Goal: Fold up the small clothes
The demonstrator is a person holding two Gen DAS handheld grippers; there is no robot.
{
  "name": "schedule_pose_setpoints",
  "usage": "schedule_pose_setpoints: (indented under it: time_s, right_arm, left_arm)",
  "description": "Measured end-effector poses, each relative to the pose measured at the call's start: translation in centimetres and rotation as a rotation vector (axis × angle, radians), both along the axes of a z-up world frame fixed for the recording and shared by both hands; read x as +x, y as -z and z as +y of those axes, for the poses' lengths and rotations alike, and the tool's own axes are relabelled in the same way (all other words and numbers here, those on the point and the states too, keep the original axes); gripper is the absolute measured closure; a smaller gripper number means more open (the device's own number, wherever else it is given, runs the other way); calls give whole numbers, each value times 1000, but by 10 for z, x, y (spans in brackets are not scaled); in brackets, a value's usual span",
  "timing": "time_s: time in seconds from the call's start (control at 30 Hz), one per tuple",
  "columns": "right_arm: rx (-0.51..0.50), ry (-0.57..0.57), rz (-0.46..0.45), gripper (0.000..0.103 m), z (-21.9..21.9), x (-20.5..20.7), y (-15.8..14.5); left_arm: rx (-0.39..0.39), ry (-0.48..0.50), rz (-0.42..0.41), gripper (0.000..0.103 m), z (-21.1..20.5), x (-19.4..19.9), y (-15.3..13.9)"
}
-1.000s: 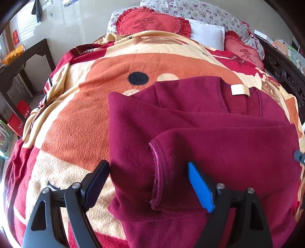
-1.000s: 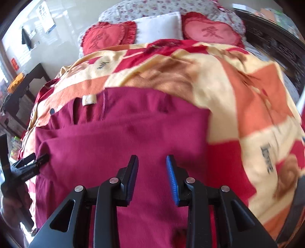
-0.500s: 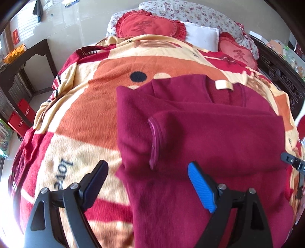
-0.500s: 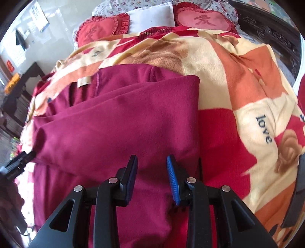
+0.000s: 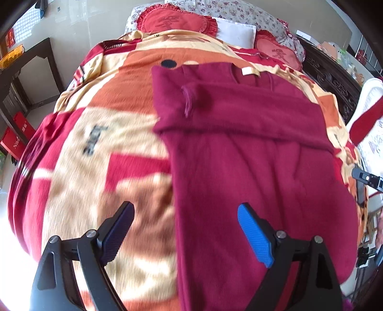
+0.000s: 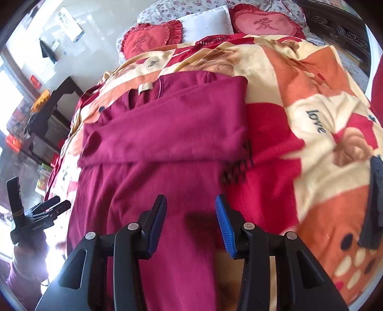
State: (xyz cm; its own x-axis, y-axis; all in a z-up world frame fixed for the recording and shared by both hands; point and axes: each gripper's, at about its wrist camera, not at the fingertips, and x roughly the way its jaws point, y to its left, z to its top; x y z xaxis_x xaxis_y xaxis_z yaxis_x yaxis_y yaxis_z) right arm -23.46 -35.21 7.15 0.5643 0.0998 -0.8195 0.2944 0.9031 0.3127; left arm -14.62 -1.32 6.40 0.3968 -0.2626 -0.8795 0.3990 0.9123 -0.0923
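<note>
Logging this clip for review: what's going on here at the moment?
A person with a handheld gripper in each hand is folding a maroon sweater on a patterned blanket. Its sleeves already lie folded across the chest. The left gripper is open and empty; the right gripper is opening above the hem, gripping nothing.

Both wrist views steeply down (close) over sweater (image 5: 251, 148)

The maroon sweater (image 5: 251, 148) is soft, fuzzy knit cloth, matt, with a small pale fabric label (image 6: 145, 87) at its neck. Under it lies a plush fleece blanket (image 6: 311, 79). The heart cushions (image 5: 177, 22) are red cloth with ruffled edges. The left gripper (image 5: 185, 235) is matt black plastic with ribbed blue pads (image 5: 255, 234) and bright metal rivets.
</note>
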Motion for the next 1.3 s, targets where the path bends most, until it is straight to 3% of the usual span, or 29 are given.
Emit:
schedule_pose_setpoints:
  time_s: [0.2, 0.63, 1.03, 1.3]
  right_arm:
    - [-61, -15, 10, 78, 7, -52, -10]
    - [-91, -47, -23, 74, 31, -125, -14]
    - [-4, -33, -32, 68, 29, -159, 15]
    - [73, -42, -11, 67, 32, -155, 44]
  left_arm:
    - [-12, -32, -37, 12, 28, -41, -7]
    - [-47, -68, -80, 12, 63, -101, -7]
    - [-145, -41, 24, 12, 76, -125, 4]
    - [-117, 30, 149, 12, 50, -134, 39]
